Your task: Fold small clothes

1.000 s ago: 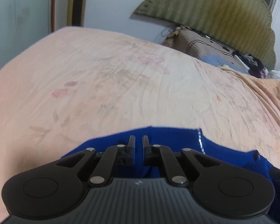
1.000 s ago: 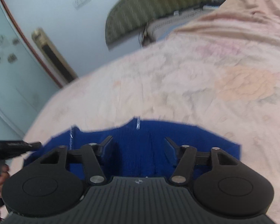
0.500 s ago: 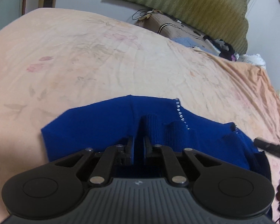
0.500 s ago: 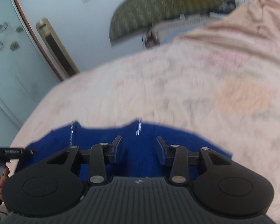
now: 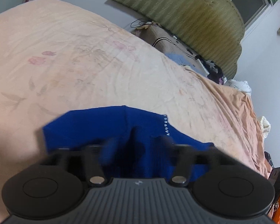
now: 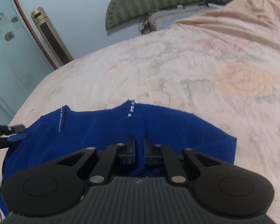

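Blue sweater (image 6: 168, 127) pinched in right tool (image 6: 139, 145); left tool (image 5: 138, 145) just sprang wide.

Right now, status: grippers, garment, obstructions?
Left gripper just opened, fabric loose between its jaws. Right gripper just closed, shut on a pinch of the blue knit sweater. Sweater lies on the peach floral bedsheet. Nothing in the way.

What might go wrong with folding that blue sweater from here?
The right gripper pinches only a small ridge of the blue sweater, so the knit might slip out when lifted. The left gripper has just been opening, its jaws now clear of the cloth, so that side may sag and crease. The sparkly beads could snag.
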Tool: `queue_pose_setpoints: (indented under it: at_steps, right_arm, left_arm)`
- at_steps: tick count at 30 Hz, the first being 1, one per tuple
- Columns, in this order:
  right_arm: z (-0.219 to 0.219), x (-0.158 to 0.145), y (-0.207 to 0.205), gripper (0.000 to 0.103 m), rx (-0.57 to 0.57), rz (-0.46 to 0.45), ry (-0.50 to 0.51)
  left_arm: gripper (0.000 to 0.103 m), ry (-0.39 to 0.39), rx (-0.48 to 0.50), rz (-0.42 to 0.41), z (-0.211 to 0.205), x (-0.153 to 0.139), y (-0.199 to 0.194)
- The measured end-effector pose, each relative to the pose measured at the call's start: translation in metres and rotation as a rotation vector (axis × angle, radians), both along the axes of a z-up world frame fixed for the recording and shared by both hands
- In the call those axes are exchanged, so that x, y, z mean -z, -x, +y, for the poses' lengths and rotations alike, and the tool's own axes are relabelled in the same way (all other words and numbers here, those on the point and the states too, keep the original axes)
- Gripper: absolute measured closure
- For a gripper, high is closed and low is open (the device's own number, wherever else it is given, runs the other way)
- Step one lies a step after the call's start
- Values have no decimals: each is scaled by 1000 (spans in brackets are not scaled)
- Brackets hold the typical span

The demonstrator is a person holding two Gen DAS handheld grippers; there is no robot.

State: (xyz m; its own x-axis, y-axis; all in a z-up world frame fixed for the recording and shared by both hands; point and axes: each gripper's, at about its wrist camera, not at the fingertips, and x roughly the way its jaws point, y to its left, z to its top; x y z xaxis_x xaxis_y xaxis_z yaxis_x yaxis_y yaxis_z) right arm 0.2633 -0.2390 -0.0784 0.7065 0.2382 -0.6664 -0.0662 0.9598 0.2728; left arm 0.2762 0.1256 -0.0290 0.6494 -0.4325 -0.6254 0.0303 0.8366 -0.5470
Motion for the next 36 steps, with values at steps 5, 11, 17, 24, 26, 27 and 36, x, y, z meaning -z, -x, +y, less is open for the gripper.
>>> queue_pose_setpoints:
  at_steps: [5, 11, 17, 24, 26, 27, 36]
  right_arm:
    - [3, -16, 7, 95, 31, -90, 80]
    - [7, -26, 11, 96, 41, -141, 163]
    - [13, -27, 10, 96, 59, -179, 282]
    - [6, 0, -8, 70, 131, -77, 300]
    - [10, -12, 7, 56, 163, -136, 319]
    - [16, -20, 17, 54, 158, -176, 344]
    - [55, 5, 34, 40, -18, -95, 472]
  left_arm:
    - [29, -48, 40, -4, -17, -1, -2]
    - [95, -143, 76, 41, -38, 9, -5]
    - [96, -287, 15, -89, -43, -14, 4]
    - [99, -517, 7, -76, -66, 2, -4]
    - [98, -523, 9, -86, -66, -3, 1]
    - [98, -541, 7, -86, -67, -5, 3]
    - [96, -609, 0, -73, -77, -9, 26]
